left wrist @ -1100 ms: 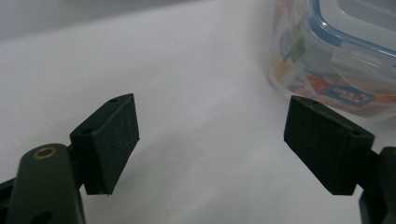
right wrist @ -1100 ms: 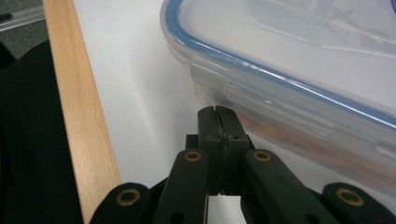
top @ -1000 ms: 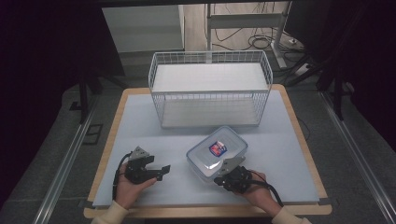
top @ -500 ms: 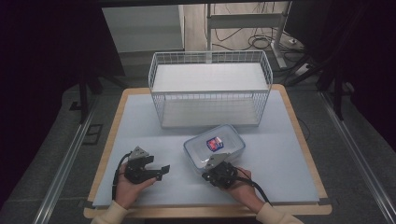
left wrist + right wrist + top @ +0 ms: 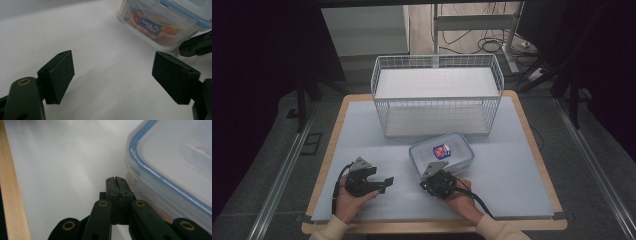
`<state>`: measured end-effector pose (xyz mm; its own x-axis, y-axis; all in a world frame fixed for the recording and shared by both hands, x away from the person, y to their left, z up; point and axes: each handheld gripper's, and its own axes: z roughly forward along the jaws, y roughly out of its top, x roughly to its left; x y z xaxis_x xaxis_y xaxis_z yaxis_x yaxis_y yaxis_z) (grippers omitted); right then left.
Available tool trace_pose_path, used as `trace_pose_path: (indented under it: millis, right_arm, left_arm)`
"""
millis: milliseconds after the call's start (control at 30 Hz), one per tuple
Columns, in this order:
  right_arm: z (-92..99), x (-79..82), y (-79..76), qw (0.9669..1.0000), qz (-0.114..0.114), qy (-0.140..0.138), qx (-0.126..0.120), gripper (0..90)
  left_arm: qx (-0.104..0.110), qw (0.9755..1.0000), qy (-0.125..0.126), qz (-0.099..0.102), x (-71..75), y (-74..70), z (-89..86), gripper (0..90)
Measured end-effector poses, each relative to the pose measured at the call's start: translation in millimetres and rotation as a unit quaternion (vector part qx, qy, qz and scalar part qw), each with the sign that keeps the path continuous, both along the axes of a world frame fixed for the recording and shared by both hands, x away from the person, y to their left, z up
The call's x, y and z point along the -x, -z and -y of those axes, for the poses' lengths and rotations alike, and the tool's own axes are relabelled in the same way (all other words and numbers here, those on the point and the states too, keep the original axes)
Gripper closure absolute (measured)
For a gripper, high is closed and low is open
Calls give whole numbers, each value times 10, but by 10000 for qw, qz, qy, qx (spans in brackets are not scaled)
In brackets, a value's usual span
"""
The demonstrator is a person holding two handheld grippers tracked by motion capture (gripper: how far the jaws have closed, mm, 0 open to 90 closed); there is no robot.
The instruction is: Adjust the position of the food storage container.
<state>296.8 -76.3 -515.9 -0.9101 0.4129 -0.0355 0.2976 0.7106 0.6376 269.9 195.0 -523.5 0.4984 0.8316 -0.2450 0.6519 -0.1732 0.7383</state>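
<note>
A clear lidded container [image 5: 442, 152] with a blue seal and a red-and-blue label lies on the pale mat in front of the wire basket [image 5: 437, 95]. My right gripper [image 5: 426, 184] is shut with nothing in it, its tips low beside the container's near left corner. In the right gripper view, the closed tips [image 5: 116, 180] sit right next to the container's side [image 5: 175, 170]; I cannot tell whether they touch. My left gripper [image 5: 386, 182] rests to the left, pointing right. Its pads [image 5: 60, 75] stand wide open over bare mat, with the container [image 5: 160, 25] beyond them.
The white wire basket stands at the back middle of the mat [image 5: 512, 165]. A wooden table border [image 5: 10, 195] runs along the near side. The other gripper [image 5: 197, 46] shows at the right in the left gripper view.
My right hand has slid left along the container's near side to its left corner. The left gripper has stayed put.
</note>
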Motion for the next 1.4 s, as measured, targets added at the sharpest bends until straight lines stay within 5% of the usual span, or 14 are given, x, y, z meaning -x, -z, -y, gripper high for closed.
trace_pose_path:
  millis: [267, 433, 667, 733, 900, 933, 1067, 1267, 1400]
  right_arm:
    - [-23, -4, -31, 10000, 41, -16, -30, 900]
    - [178, 51, -303, 9994, 158, -7, -311, 900]
    - [713, -101, -665, 9958, 316, 510, -689, 900]
    - [999, -229, -822, 9912, 483, 897, -840, 900]
    - [1302, -393, -939, 9853, 537, 1306, -965, 900]
    - [1439, -477, -940, 9827, 535, 1510, -931, 900]
    - [1611, -639, -818, 9812, 354, 1746, -738, 900]
    - [1681, -836, -594, 9797, 102, 1940, -498, 900]
    - [1576, -1012, -371, 9823, -140, 1841, -329, 900]
  left_arm:
    - [-1, 10000, -3, 8, 0, -2, -3, 179]
    - [-10, 10000, -4, -3, -6, 4, -7, 179]
    - [-10, 10000, -15, 6, 0, 0, 2, 179]
    - [-3, 10000, -30, 2, -3, 0, -1, 179]
    - [-24, 10000, -6, 14, -3, -1, -4, 179]
    - [-27, 10000, -3, 16, -1, -2, 0, 179]
    - [-34, 10000, -2, -11, -4, 0, 8, 179]
    - [-40, 10000, -6, -10, -7, 2, 14, 179]
    - [-38, 10000, -10, -3, -3, -1, 12, 179]
